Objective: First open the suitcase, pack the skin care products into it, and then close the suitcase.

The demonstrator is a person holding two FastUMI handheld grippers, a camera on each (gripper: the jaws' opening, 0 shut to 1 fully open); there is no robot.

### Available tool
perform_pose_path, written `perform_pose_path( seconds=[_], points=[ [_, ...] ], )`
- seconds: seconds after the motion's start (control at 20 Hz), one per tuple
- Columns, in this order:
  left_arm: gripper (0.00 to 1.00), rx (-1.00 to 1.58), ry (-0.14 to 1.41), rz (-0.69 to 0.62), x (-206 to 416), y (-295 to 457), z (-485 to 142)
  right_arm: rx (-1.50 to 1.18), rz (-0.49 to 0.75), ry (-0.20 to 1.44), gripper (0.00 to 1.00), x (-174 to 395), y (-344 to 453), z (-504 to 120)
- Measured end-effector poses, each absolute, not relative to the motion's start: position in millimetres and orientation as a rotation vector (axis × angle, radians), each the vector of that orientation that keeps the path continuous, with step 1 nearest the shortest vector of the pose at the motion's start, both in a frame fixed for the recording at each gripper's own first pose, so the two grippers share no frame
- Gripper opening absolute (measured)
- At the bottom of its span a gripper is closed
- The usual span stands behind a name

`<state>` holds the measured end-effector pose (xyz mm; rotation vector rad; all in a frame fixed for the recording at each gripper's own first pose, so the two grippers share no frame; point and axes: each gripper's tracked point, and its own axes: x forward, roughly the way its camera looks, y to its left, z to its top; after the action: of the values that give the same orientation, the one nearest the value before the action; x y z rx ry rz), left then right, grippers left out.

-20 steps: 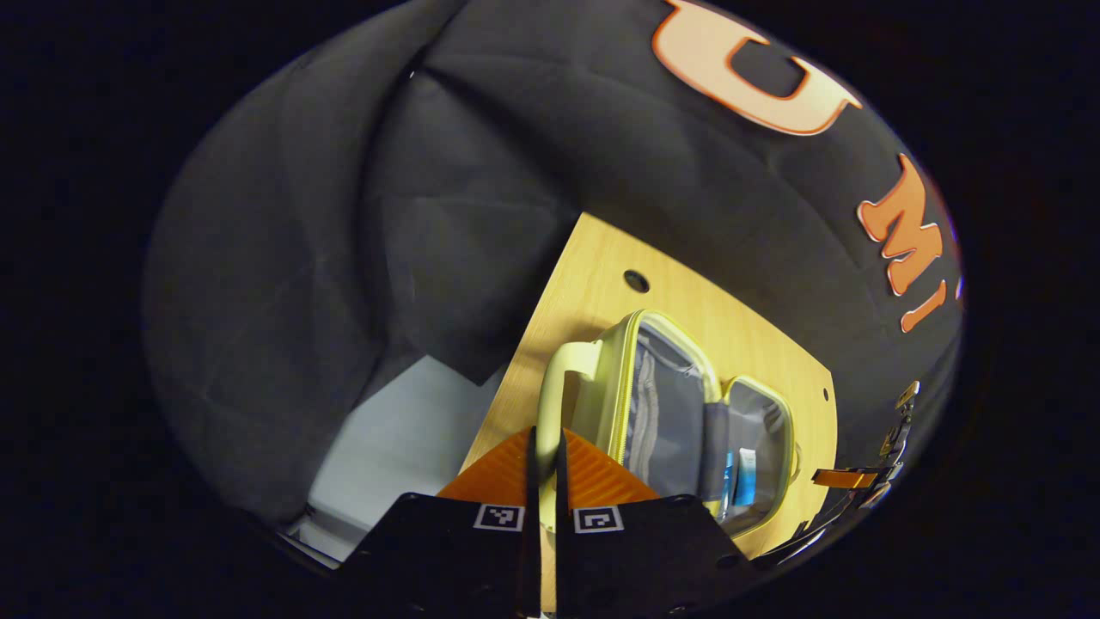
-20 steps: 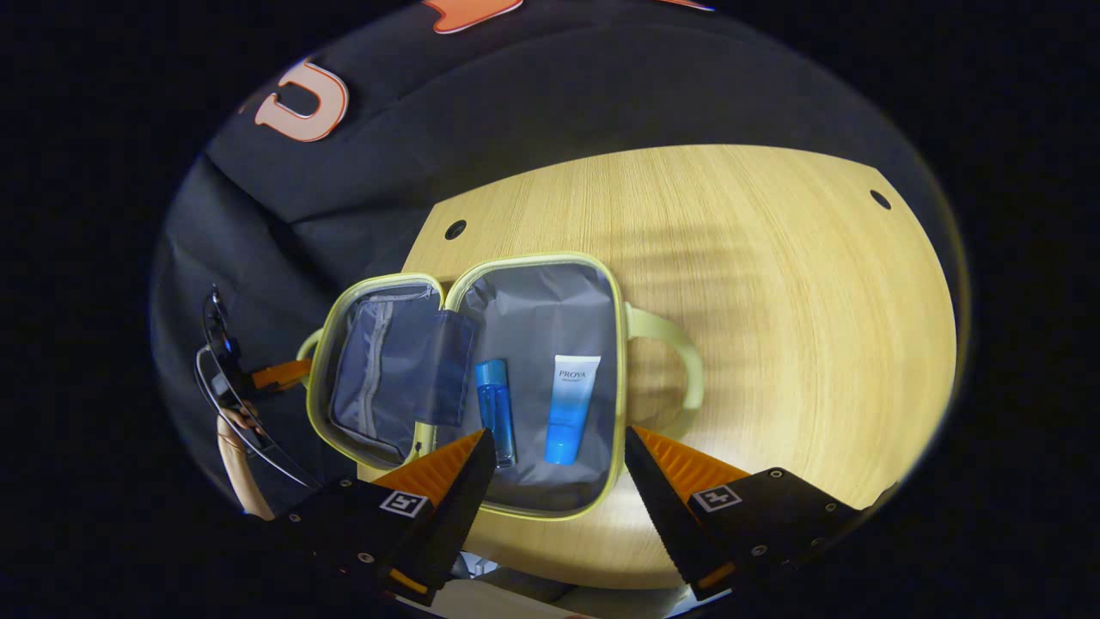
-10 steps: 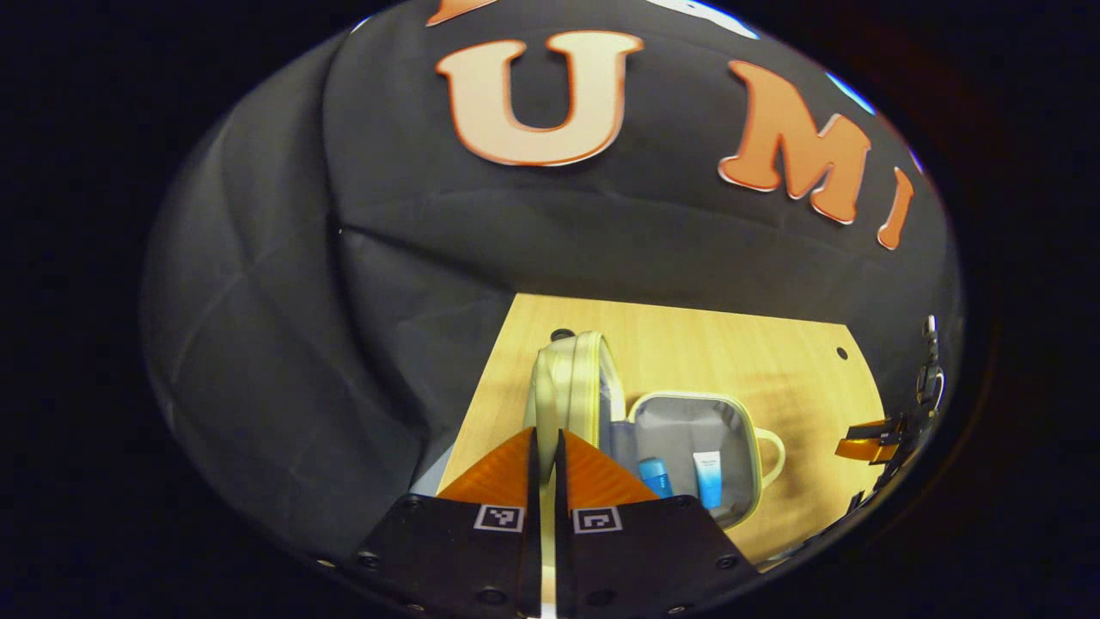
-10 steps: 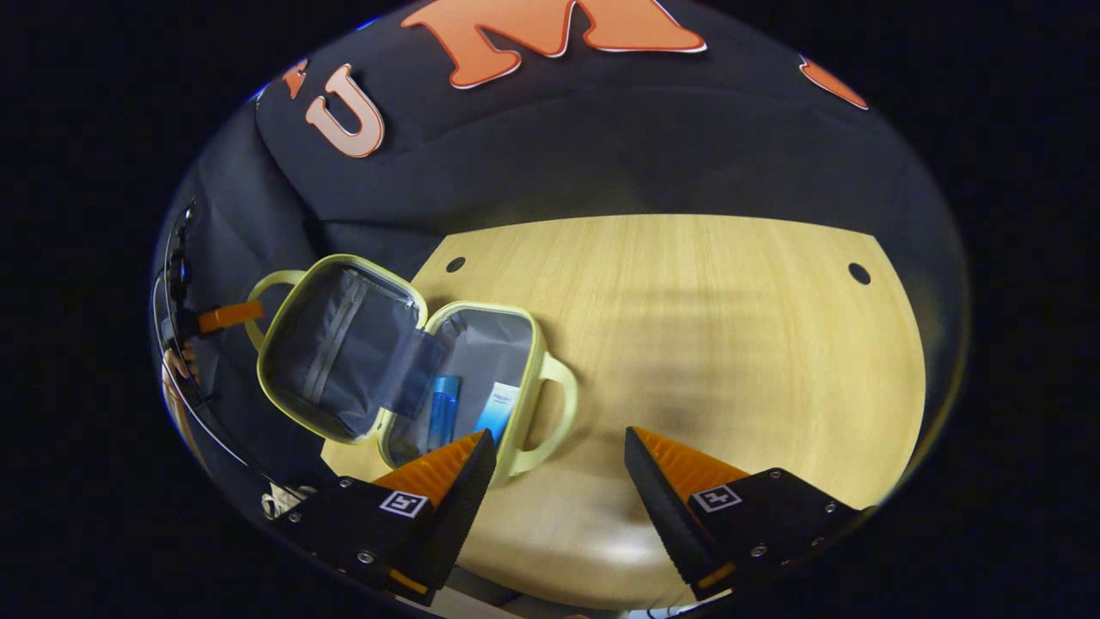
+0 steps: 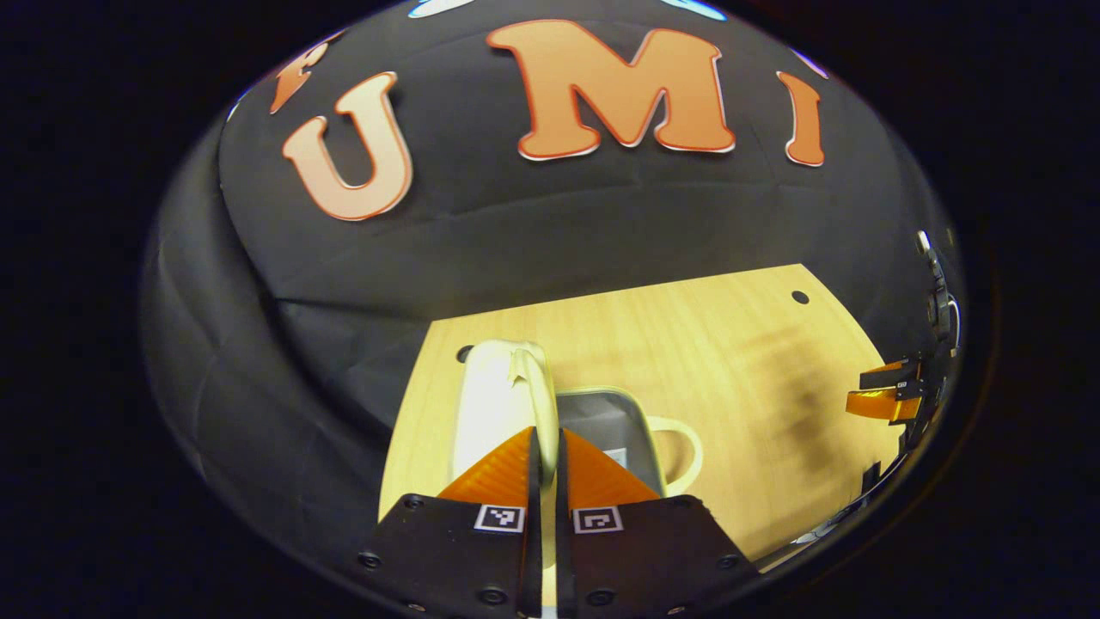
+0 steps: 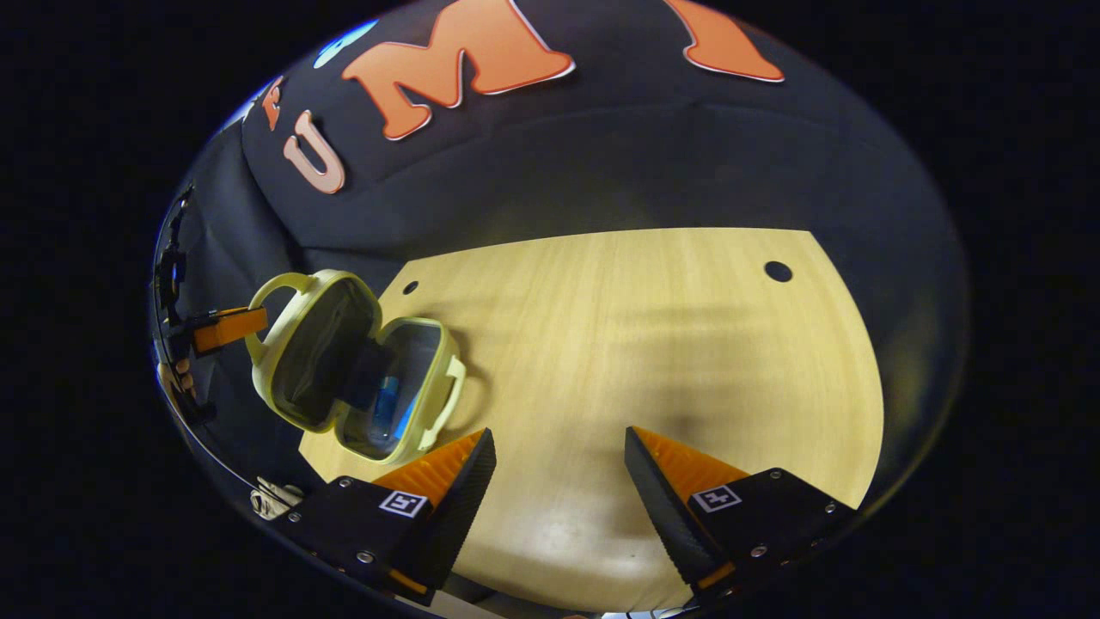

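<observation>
The pale yellow-green suitcase (image 6: 344,370) lies at the table's left end, its lid (image 6: 314,348) tilted up about halfway over the base. Inside the grey-lined base lie a blue bottle (image 6: 384,402) and a blue-white tube (image 6: 406,418), both partly hidden by the lid's flap. My left gripper (image 5: 543,434) is shut on the lid's handle (image 5: 541,404), and the lid (image 5: 498,404) shows edge-on beyond it. That gripper (image 6: 225,328) also appears at the far left of the right gripper view. My right gripper (image 6: 559,456) hangs open over bare table, right of the case, with nothing between its fingers.
The light wooden table (image 6: 644,344) stretches to the right of the case, with small round holes (image 6: 778,271) near its back corners. Black cloth walls close in the back and left. The right gripper (image 5: 885,391) sits far right in the left gripper view.
The lid has swung up from lying flat and now leans over the base, carried by my left gripper. My right gripper has drawn away to the right, staying open.
</observation>
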<state>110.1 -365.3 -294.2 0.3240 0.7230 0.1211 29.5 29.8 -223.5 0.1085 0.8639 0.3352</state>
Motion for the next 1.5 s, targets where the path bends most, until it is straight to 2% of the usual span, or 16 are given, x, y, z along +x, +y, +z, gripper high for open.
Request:
perform_pose_path(
  seconds=[0.3, 0.45, 0.65, 0.85, 0.9, 1.0, 1.05, 1.1, 1.2, 1.25, 1.5],
  points=[
    [0.07, 0.230, 0.835, 0.014, 135.3, -450.3, -392.6, -0.014, 0.206, 0.585, 0.96, 53.5, -36.7, -167.8],
    [0.07, 0.201, 0.871, -0.012, 142.6, -465.2, -435.8, -0.054, 0.164, 0.457, 0.96, 57.7, -49.7, -141.1],
    [0.07, 0.197, 0.911, -0.033, 141.7, -478.4, -484.9, -0.068, 0.158, 0.452, 0.96, 49.0, -55.4, -144.5],
    [0.11, 0.196, 0.918, -0.033, 141.9, -484.8, -490.9, -0.078, 0.137, 0.424, 0.96, 44.7, -55.1, -140.9],
    [0.19, 0.160, 0.910, -0.027, 141.9, -485.1, -488.7, -0.078, 0.137, 0.426, 0.96, 42.8, -51.2, -141.0],
    [0.21, 0.097, 0.862, -0.023, 141.8, -488.5, -475.3, -0.075, 0.142, 0.426, 0.96, 39.5, -43.2, -139.6],
    [0.30, 0.059, 0.830, -0.022, 142.1, -489.5, -462.9, -0.073, 0.141, 0.424, 0.96, 39.9, -38.0, -139.1],
    [0.34, 0.015, 0.778, -0.028, 144.8, -494.0, -439.7, -0.072, 0.143, 0.422, 0.96, 39.3, -34.1, -137.8],
    [1.00, 0.014, 0.642, -0.017, 147.5, -497.6, -389.2, -0.065, 0.152, 0.388, 0.96, 38.2, -20.8, -125.9],
    [0.96, 0.051, 0.528, -0.004, 147.8, -498.3, -345.6, -0.066, 0.151, 0.356, 0.96, 34.0, -14.9, -114.9],
    [0.98, 0.108, 0.233, 0.053, 138.4, -501.2, -290.2, -0.057, 0.159, 0.256, 0.96, 27.7, -0.9, -87.1]
  ],
)
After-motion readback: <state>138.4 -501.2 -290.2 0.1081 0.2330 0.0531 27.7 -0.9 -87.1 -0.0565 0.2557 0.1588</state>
